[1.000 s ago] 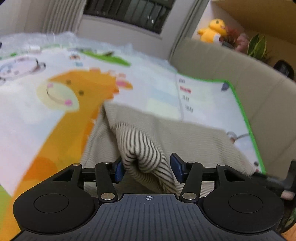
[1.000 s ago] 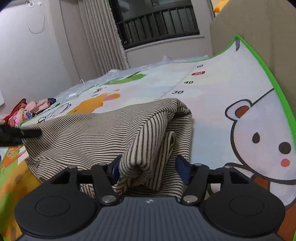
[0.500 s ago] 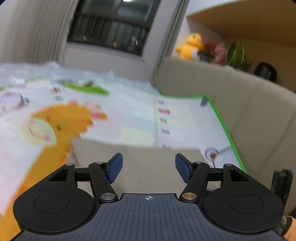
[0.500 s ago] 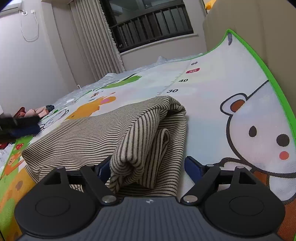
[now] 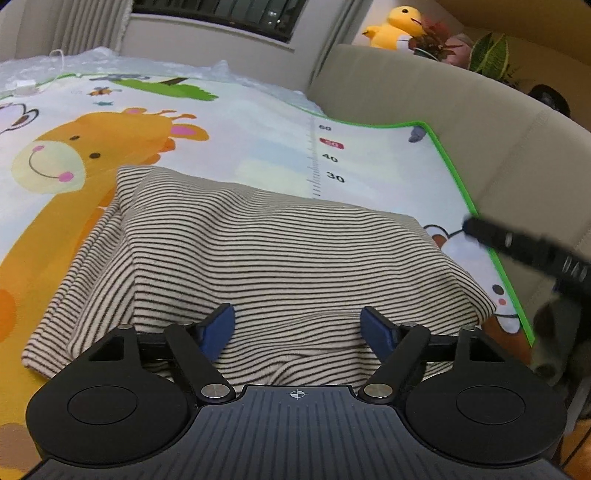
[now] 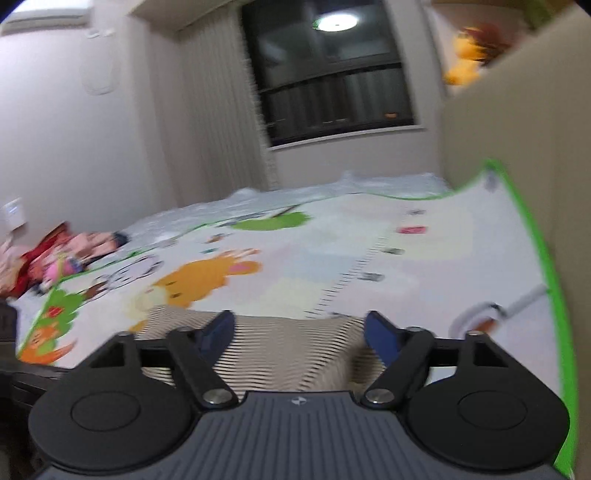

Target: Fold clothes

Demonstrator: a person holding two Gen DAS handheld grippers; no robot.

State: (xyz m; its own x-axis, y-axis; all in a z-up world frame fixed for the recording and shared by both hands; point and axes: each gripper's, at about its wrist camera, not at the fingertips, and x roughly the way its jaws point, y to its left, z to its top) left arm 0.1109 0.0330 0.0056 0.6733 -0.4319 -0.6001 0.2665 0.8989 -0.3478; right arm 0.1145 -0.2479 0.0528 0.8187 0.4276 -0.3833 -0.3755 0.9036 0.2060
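Observation:
A cream garment with thin black stripes (image 5: 273,254) lies folded on the cartoon play mat (image 5: 236,122). My left gripper (image 5: 297,326) is open and empty, just above the garment's near edge. My right gripper (image 6: 299,332) is open and empty too, raised above the garment (image 6: 280,347), which shows blurred between its fingers. The right gripper's black body (image 5: 524,243) shows at the right edge of the left wrist view.
A beige sofa (image 5: 480,122) borders the mat on the right, with a yellow plush toy (image 5: 391,27) and plants on the ledge behind it. A pile of red and pink clothes (image 6: 55,254) lies at the mat's far left. A window and curtains stand at the back.
Both grippers have let go of the striped garment's fold and opened. The garment has dropped flat onto the mat. Both grippers have pulled back; the right one has lifted.

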